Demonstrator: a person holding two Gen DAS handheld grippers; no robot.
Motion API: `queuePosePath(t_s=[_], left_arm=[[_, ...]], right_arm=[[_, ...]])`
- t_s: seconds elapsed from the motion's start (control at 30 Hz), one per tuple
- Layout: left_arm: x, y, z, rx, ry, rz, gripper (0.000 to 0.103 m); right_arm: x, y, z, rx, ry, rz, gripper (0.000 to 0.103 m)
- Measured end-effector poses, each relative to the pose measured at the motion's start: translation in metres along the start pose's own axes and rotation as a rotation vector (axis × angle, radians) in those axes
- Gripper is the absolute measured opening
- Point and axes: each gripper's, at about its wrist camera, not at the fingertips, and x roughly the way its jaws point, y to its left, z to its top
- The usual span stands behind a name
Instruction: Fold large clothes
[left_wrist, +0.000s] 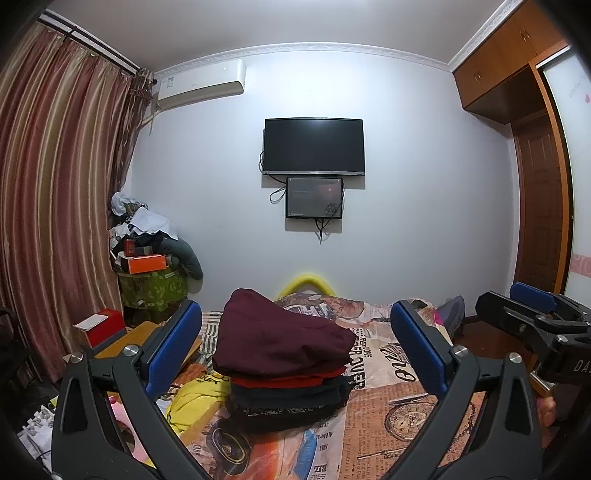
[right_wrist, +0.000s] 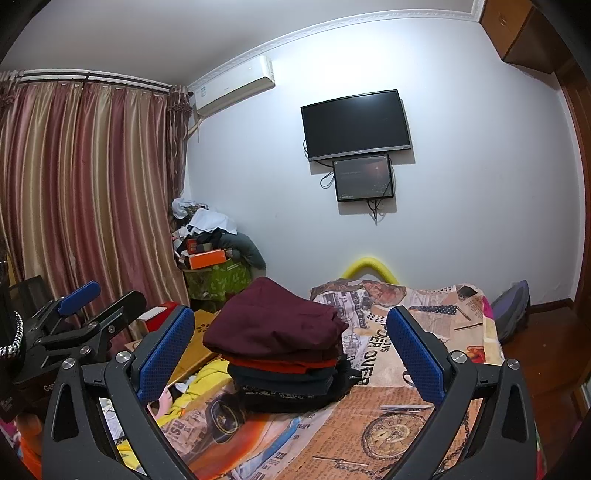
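Both grippers' fingers (left_wrist: 173, 347) (right_wrist: 413, 354) wide apart, empty; folded stack (left_wrist: 284, 365) between.

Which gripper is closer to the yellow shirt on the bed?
Left. The left gripper hangs over the bed's left side, right by the yellow shirt. The right gripper is farther right, across the clothes pile.

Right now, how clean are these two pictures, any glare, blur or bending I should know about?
Left wrist view: sharp, evenly lit; fisheye bows the curtain and darkens the corners; faint reflection on the TV. Right wrist view: also sharp, horizon tilted, ceiling moulding curved, soft shadow under the clothes stack. Both grippers, left and right, stay in focus, jaws wide.
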Motion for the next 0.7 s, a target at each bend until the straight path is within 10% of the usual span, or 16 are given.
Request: queuePosePath(t_s=[0.7], left_arm=[[-0.0009,0.0009,0.0000,-0.011,0.007,-0.023,0.103]], right_arm=[[0.0002,-0.0036,-0.0032,0.009,0.000,-0.015,0.103]])
